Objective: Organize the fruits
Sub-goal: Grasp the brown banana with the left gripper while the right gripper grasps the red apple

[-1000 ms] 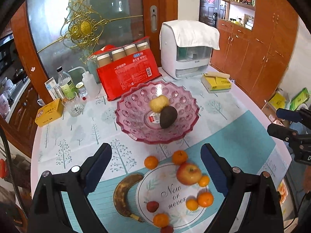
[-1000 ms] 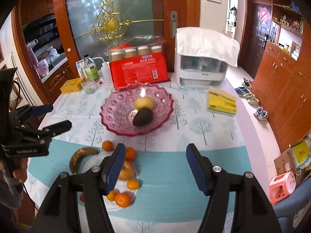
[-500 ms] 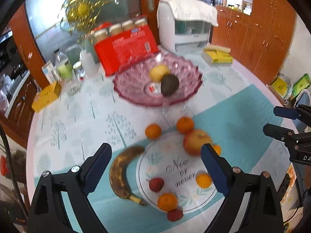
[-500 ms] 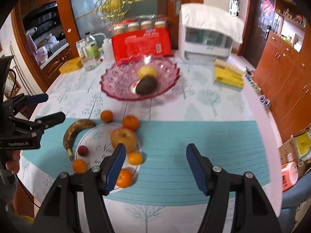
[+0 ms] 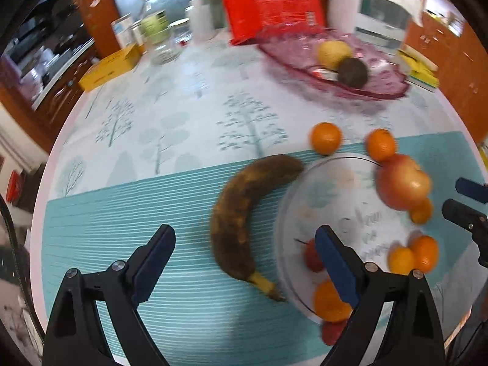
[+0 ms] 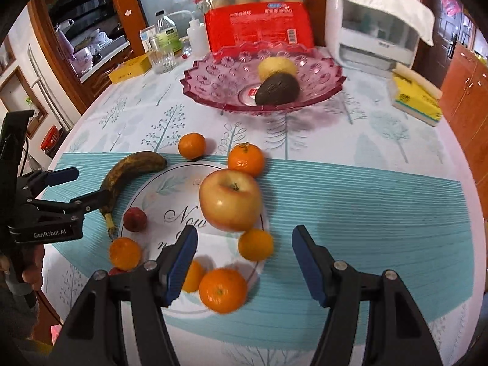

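Jaws apart both grippers, empty; banana (image 5: 244, 213) lengthwise between left jaws, stem nearest.

The tabletop (image 6: 381, 140) wears a white cloth printed with pale grey-green trees, crossed by a ribbed teal band (image 6: 366, 201) holding a white circle with dark script lettering (image 6: 180, 213). On that circle a yellow-red apple (image 6: 230, 199) has orange tangerines at twelve (image 6: 245, 158) and five o'clock (image 6: 255, 244), a dark red small fruit (image 6: 135, 219) at nine, and a brown-mottled banana (image 6: 122, 174) with a yellow stem beyond it. The pink cut-glass bowl (image 6: 213, 79) with a flower pattern carries a yellow fruit (image 6: 277, 67) and a dark brown avocado (image 6: 276, 88), before a red packet (image 6: 259, 30); both black grippers' jaws have blue pads (image 6: 183, 259).
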